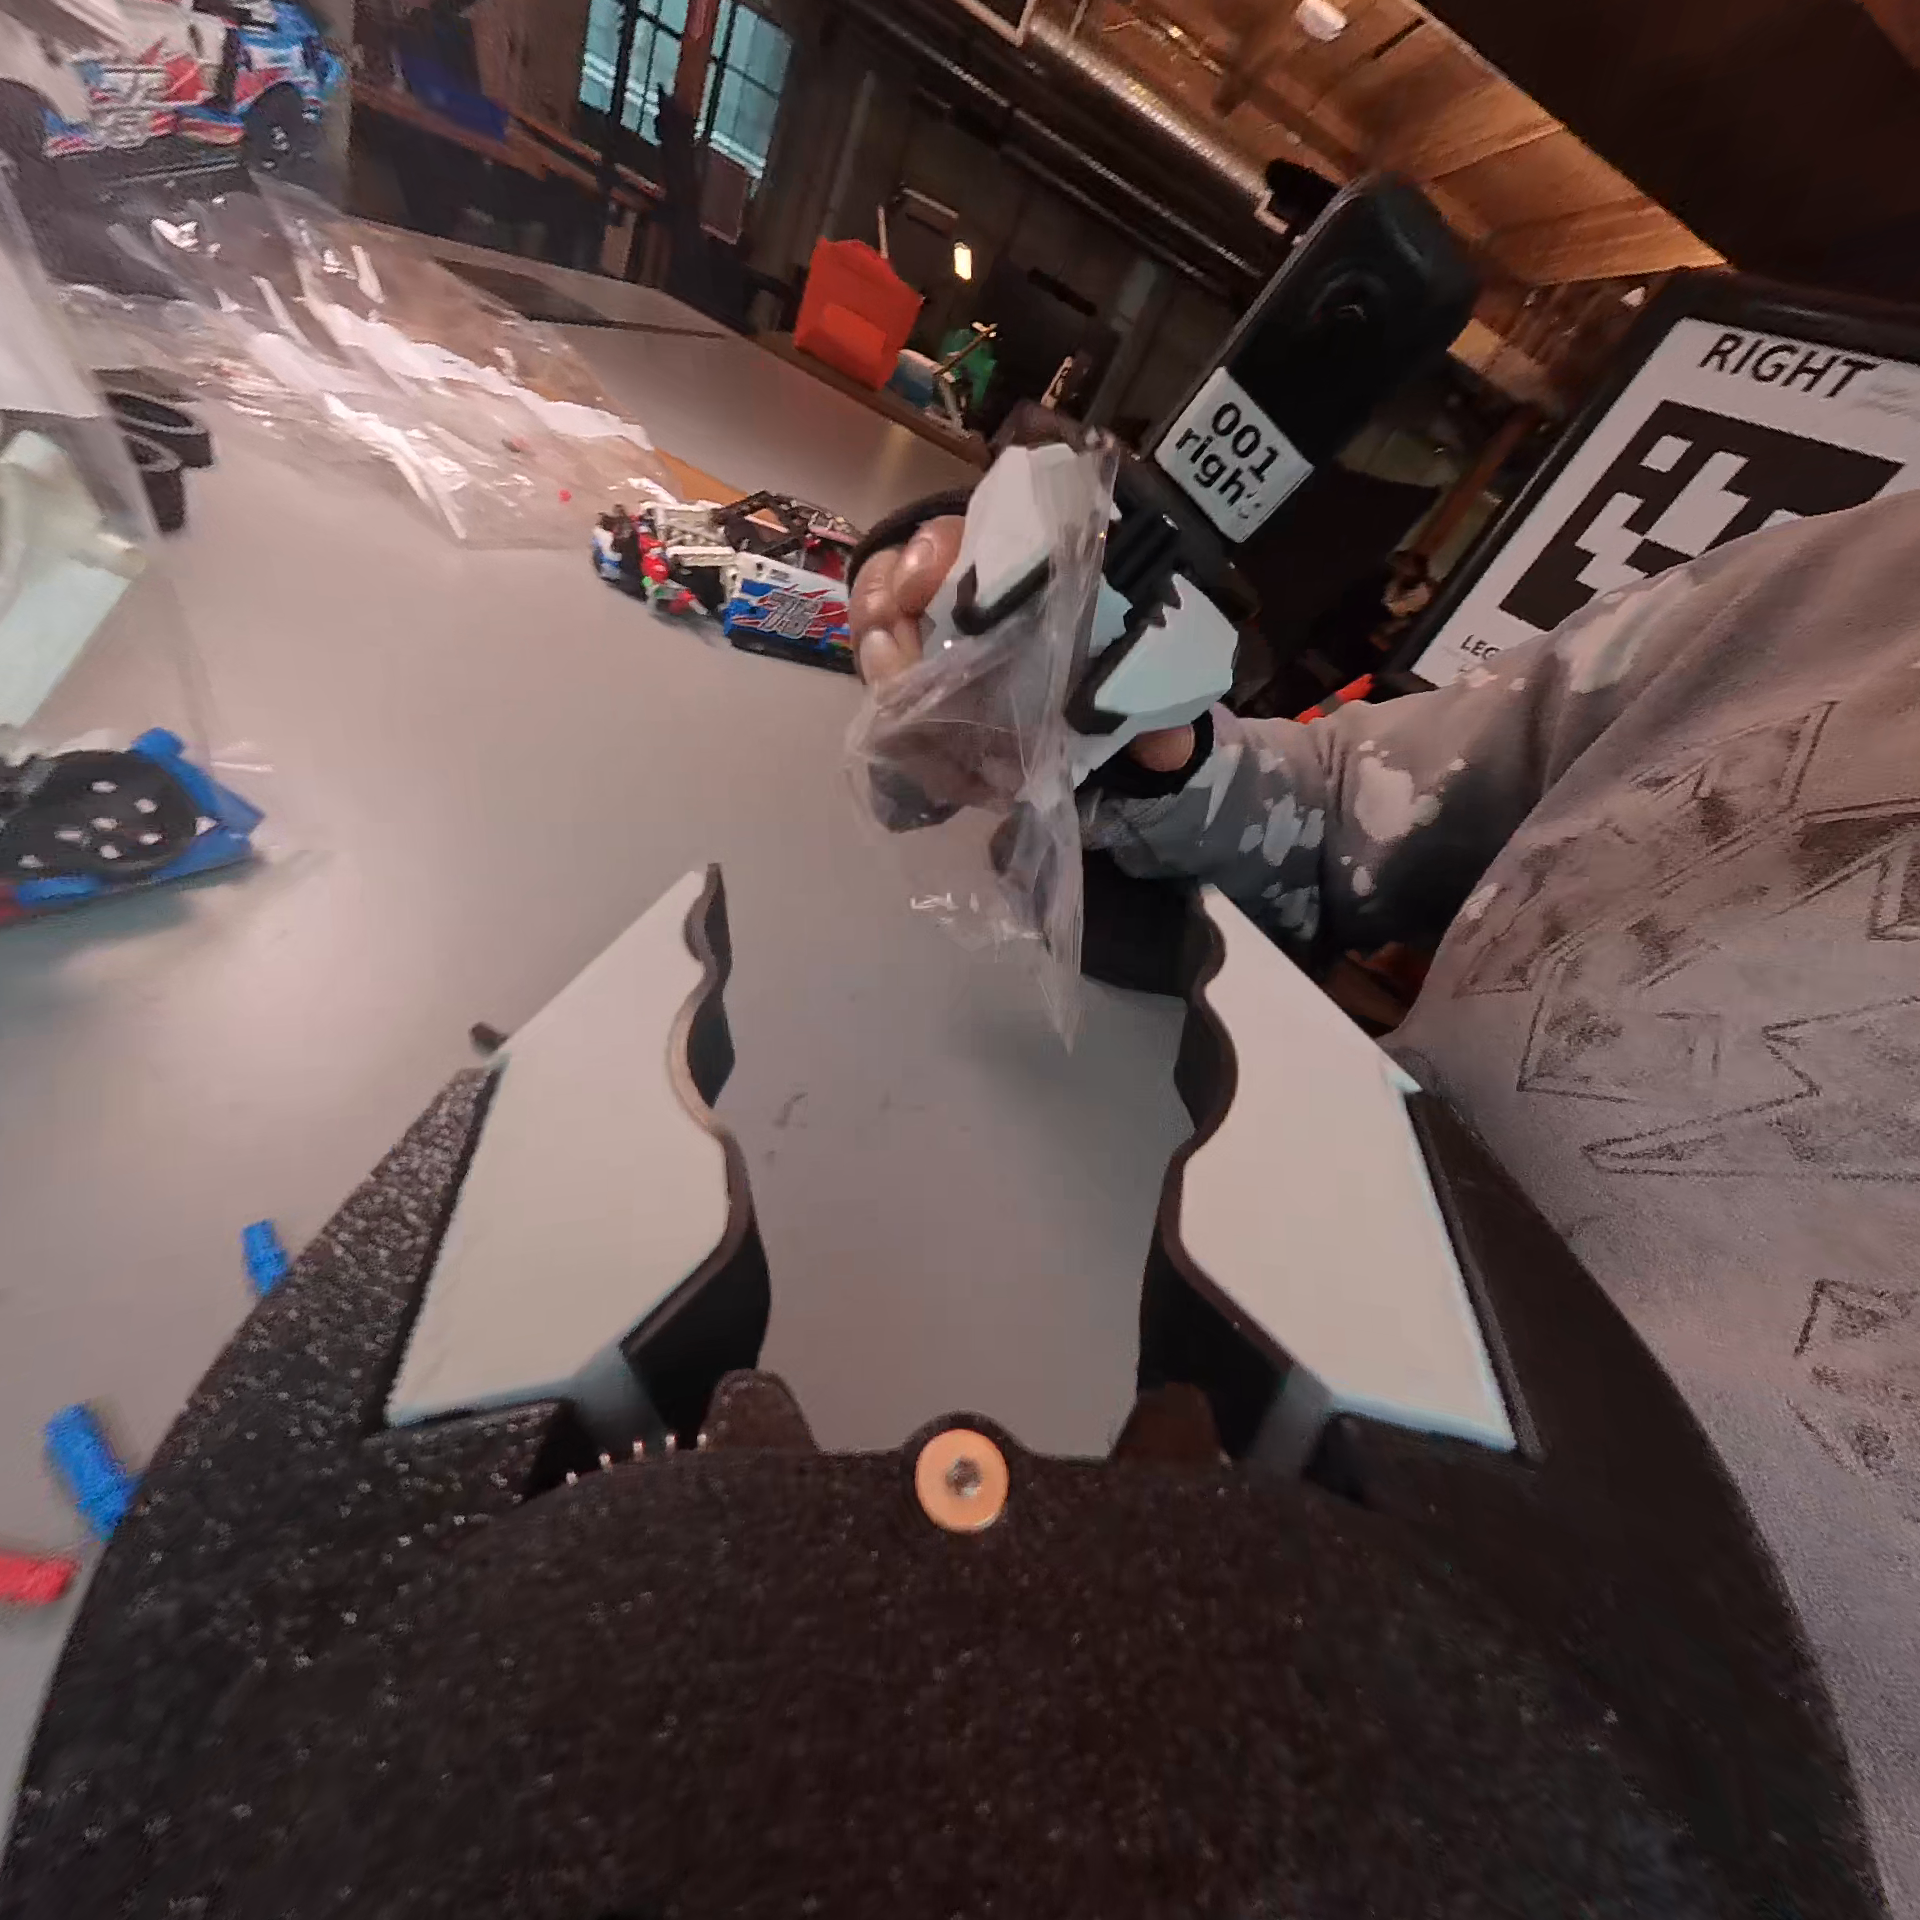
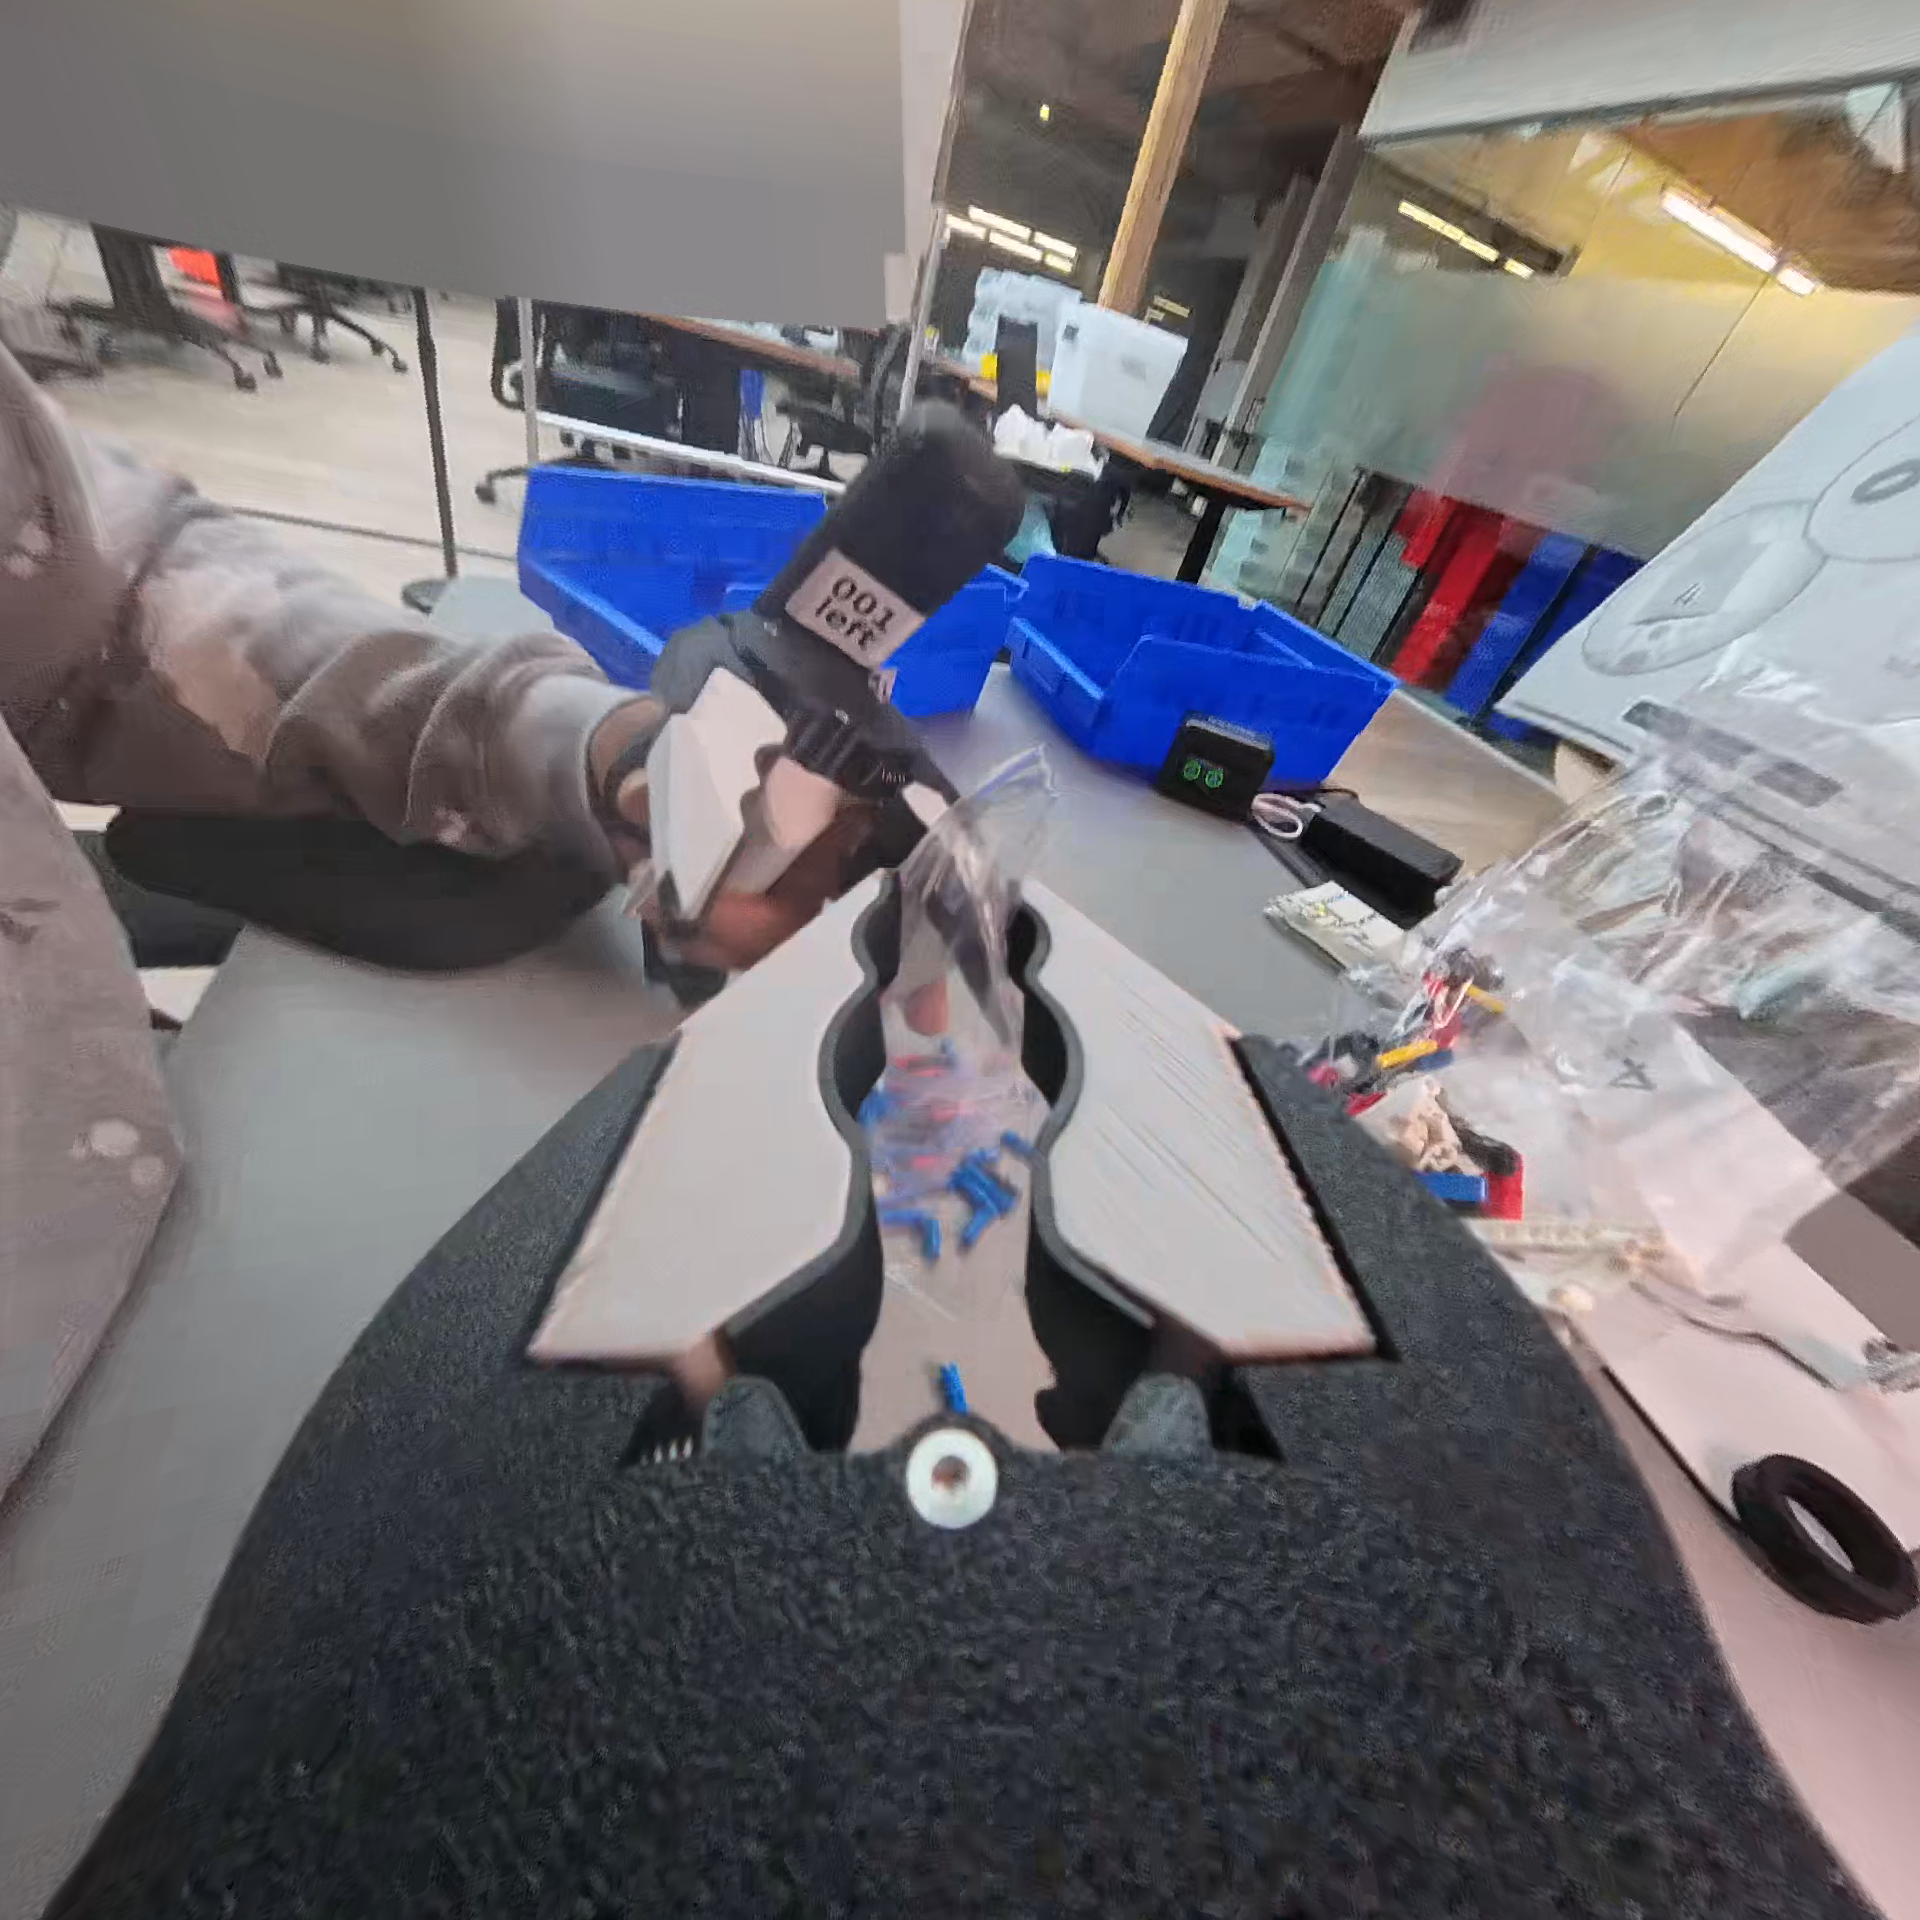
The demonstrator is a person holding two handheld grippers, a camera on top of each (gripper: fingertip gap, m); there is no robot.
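My right gripper (image 2: 956,914) is shut on a crumpled clear plastic bag (image 2: 961,935) and holds it above the grey table (image 2: 416,1143). The bag hangs from the right gripper's fingers in the left wrist view (image 1: 987,769) too. Several small blue pins (image 2: 956,1184) show between the right fingers, below the bag; I cannot tell whether they lie in it or on the table. My left gripper (image 1: 956,904) is open and empty, just below and in front of the hanging bag. It also shows in the right wrist view (image 2: 717,821), held by a gloved hand.
A partly built toy car (image 1: 748,582), a blue part with a black wheel (image 1: 114,821), loose blue pins (image 1: 88,1465) and clear bags (image 1: 343,343) lie on the table. Blue bins (image 2: 1195,665) stand at the back. Parts bags (image 2: 1558,987) and a black tyre (image 2: 1818,1538) lie to the right. There is about 4 centimetres between the tips of the two grippers.
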